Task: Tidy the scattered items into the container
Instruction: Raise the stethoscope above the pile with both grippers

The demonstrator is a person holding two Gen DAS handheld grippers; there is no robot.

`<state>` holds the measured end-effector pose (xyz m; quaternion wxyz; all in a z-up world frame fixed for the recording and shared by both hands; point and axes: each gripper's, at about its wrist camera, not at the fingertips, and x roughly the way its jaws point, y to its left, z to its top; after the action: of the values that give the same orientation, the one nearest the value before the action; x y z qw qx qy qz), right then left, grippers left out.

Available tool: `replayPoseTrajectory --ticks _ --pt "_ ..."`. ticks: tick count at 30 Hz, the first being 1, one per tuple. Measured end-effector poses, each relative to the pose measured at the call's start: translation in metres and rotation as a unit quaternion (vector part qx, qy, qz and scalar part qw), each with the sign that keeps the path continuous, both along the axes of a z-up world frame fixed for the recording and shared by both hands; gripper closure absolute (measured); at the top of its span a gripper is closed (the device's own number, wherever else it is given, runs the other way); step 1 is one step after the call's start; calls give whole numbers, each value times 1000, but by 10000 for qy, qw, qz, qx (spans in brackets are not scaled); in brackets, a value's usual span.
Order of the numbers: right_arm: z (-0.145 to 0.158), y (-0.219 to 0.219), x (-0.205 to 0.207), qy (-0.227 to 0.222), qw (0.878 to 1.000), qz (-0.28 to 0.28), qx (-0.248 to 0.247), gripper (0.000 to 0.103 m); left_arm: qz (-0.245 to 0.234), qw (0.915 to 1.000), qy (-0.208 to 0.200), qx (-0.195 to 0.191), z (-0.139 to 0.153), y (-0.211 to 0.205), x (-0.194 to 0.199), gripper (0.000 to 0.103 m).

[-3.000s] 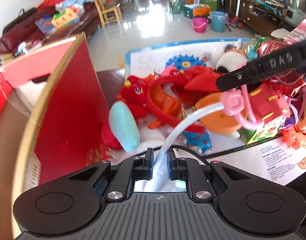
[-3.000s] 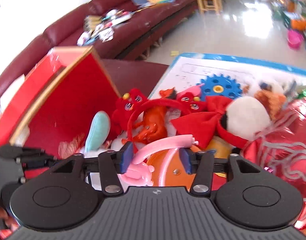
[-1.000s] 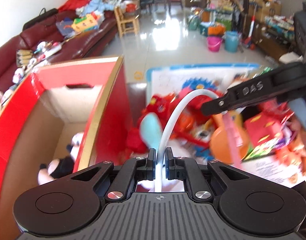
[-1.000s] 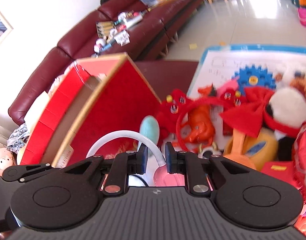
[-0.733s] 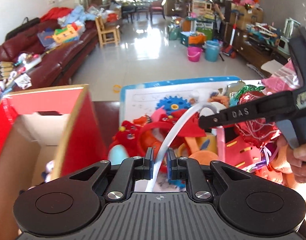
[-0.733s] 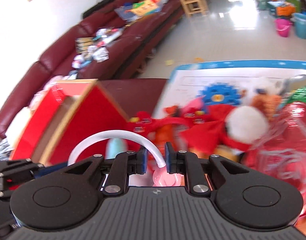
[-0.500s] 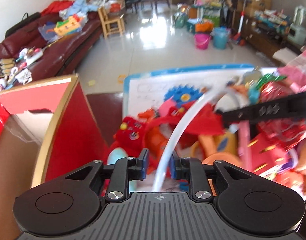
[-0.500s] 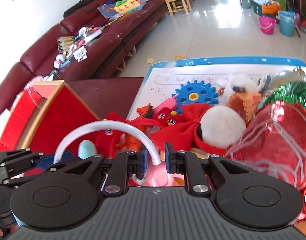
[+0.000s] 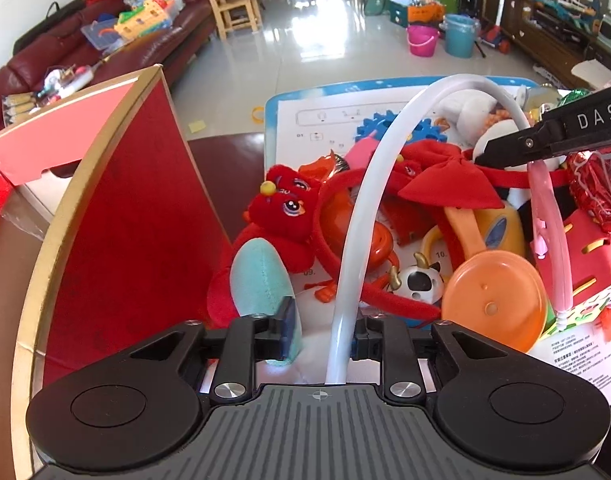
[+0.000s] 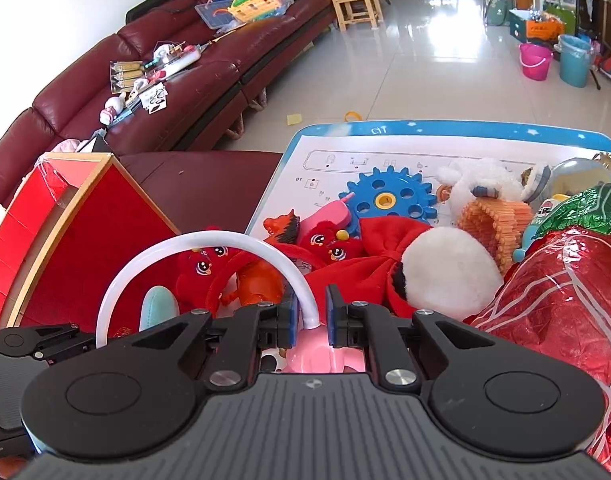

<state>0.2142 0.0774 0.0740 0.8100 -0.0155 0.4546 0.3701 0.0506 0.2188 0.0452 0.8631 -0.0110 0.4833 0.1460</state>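
A white tube (image 9: 369, 184) with pink parts arches between my two grippers above the toy pile. My left gripper (image 9: 323, 324) has the tube's lower end between its closing jaws. The tube leans on the right pad and the left pad stands clear of it. My right gripper (image 10: 310, 320) is closing on the tube's (image 10: 209, 240) other end, just above a pink piece (image 10: 317, 360). Its finger (image 9: 545, 140) shows in the left wrist view, with a pink strap (image 9: 549, 232) dangling below it. The red box (image 9: 105, 220) with a gold rim stands at the left.
The pile holds a red plush (image 9: 285, 208), an orange disc (image 9: 493, 300), a blue gear (image 10: 389, 200), a red bow (image 10: 385, 248) and a red foil balloon (image 10: 545, 312). It lies on a printed sheet (image 10: 385, 152). A dark red sofa (image 10: 185, 92) runs behind the table.
My left gripper swung from over the box back across the toy pile and sank. Its jaws let go of the tube and have since narrowed. The right gripper tilted further down, still holding the tube.
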Motion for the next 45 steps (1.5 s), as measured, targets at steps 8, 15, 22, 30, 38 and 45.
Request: replayPoseTrajectory --ticks 8,15,22,30,38,45 --pt "10 2 -6 -46 10000 57 41 90 -86 9998 -160 62 12 -9 -1 103" --pt "25 4 -18 -319 9994 148 56 90 -138 9991 -399 78 30 -16 -8 103" --pt "43 4 -28 -601 9977 270 164 90 -95 9970 -765 -25 57 -16 -19 103" --pt "48 2 -31 -685 9971 287 188 90 -107 9953 -860 -434 60 -3 -29 103" --pt "30 -2 -16 -567 9984 5 -79 90 -288 9966 -591 -493 42 -4 -35 75" --pt "14 1 -9 -446 9987 41 -260 89 -669 9962 -436 -345 39 -18 -46 44"
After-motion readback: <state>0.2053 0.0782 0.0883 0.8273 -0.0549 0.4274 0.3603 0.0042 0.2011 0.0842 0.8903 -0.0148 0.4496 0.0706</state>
